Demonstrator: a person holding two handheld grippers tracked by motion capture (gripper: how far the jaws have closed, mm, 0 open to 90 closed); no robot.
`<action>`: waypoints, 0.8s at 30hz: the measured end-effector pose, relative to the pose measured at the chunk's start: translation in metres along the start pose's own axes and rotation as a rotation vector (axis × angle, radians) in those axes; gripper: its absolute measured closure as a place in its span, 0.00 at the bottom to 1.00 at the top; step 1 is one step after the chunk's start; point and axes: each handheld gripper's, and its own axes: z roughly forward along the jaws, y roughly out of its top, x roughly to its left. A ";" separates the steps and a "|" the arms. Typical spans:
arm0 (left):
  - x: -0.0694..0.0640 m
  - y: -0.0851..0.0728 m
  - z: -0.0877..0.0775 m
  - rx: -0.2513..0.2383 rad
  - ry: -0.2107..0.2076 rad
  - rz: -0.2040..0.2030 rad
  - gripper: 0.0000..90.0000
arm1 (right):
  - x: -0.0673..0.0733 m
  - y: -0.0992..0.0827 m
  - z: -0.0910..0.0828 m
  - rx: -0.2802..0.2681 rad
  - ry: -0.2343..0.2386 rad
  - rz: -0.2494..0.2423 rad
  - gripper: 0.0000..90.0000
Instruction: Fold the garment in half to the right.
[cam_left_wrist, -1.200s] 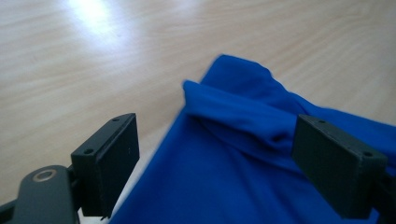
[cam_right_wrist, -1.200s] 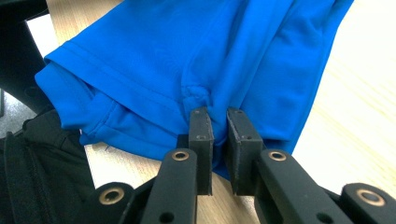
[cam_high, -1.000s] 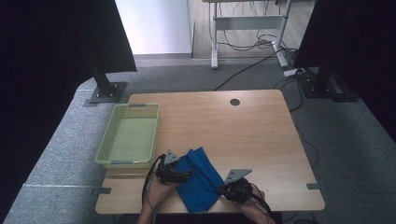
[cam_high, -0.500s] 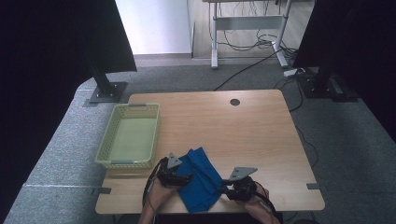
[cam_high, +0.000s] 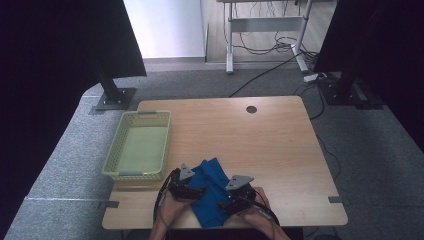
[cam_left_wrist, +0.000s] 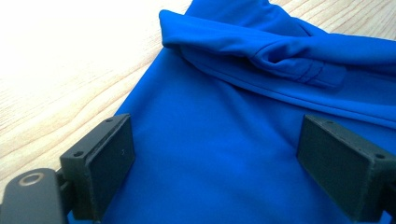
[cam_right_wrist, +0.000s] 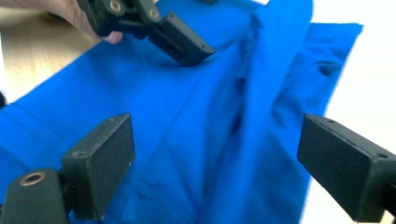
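Black left gripper (cam_high: 196, 191), right gripper (cam_high: 231, 204): grey triangular top plates, seemingly screwed rectangular pads, black cables

Lab or studio — wooden table (cam_high: 260, 135), black screens (cam_high: 65, 45), grey carpet (cam_high: 70, 160), trailing floor cables (cam_high: 270, 75)

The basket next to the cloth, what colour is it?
The basket is pale yellow-green, with a lattice wall. It shows best in the high view.

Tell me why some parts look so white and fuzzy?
In the left gripper view, glare washes the wooden table white at the upper left. In the right gripper view, the right side is blown out and the blue cloth is slightly blurred. The high view is evenly lit.
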 end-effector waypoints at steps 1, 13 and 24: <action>0.000 0.000 0.000 0.000 0.000 0.000 0.12 | 0.002 0.000 0.004 0.008 -0.006 -0.005 0.11; 0.000 0.000 0.000 0.001 -0.001 -0.001 0.12 | -0.016 -0.014 -0.004 0.027 -0.136 0.033 0.13; 0.000 0.000 0.000 0.000 0.000 -0.003 0.12 | -0.040 -0.030 -0.033 -0.001 -0.173 0.104 0.14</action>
